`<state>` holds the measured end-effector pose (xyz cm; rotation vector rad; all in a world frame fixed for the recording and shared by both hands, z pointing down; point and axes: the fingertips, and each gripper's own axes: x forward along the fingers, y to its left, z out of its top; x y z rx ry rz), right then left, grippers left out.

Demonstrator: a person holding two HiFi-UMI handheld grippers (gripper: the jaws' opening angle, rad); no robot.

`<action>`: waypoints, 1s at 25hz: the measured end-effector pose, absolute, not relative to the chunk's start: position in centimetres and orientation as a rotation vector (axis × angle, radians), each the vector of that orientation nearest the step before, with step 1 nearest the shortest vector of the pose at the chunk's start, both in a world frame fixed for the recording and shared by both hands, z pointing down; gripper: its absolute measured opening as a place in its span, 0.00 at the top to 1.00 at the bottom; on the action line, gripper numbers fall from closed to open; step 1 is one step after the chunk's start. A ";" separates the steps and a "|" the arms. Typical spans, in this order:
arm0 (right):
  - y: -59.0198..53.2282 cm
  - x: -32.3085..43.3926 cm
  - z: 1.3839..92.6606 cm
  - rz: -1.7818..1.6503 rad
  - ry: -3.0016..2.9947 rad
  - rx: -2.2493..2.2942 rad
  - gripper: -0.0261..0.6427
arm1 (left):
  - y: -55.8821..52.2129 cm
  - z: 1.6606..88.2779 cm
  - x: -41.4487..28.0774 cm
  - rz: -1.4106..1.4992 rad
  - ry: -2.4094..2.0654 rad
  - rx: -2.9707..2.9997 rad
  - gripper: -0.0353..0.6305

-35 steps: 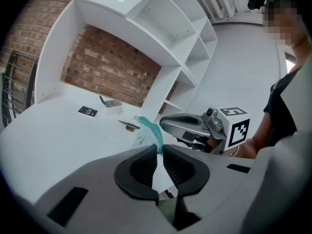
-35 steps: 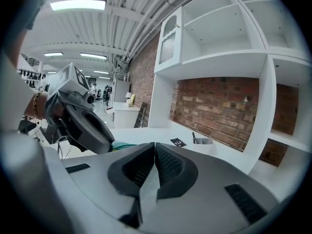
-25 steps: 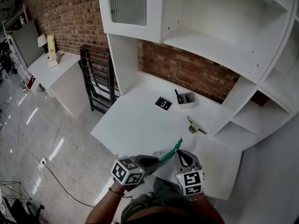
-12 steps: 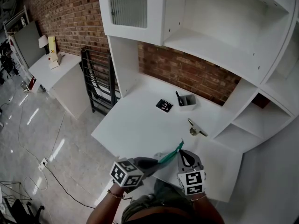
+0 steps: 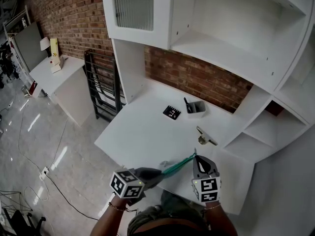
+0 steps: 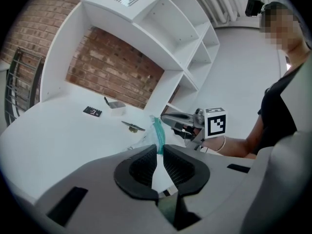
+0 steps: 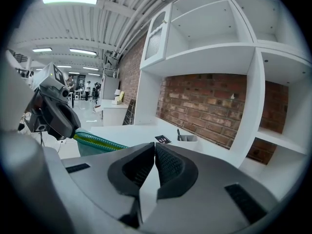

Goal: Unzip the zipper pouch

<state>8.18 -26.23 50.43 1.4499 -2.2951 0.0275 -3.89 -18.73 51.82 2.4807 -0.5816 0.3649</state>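
While our left gripper [image 5: 156, 173] and right gripper [image 5: 196, 157] each pinched the pouch [image 5: 178, 164] taut, we judged its unzipping begun, not finished.

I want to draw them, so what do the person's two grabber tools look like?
Both are grey plastic. The left tongs and right tongs have black ribbed pads. The left cube and right cube are white with black square markings. A thin bracelet circles each wrist.
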 end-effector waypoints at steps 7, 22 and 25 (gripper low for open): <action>-26.6 9.1 50.5 0.035 -2.299 1.447 0.95 | -18.9 51.5 -4.0 0.381 -0.581 2.487 0.89; -27.6 10.5 50.6 0.200 -2.379 1.516 0.87 | -23.5 50.7 -4.2 0.480 -0.654 2.524 0.89; -27.9 10.8 51.2 0.210 -2.366 1.522 0.88 | -25.3 50.6 -4.9 0.474 -0.680 2.521 0.89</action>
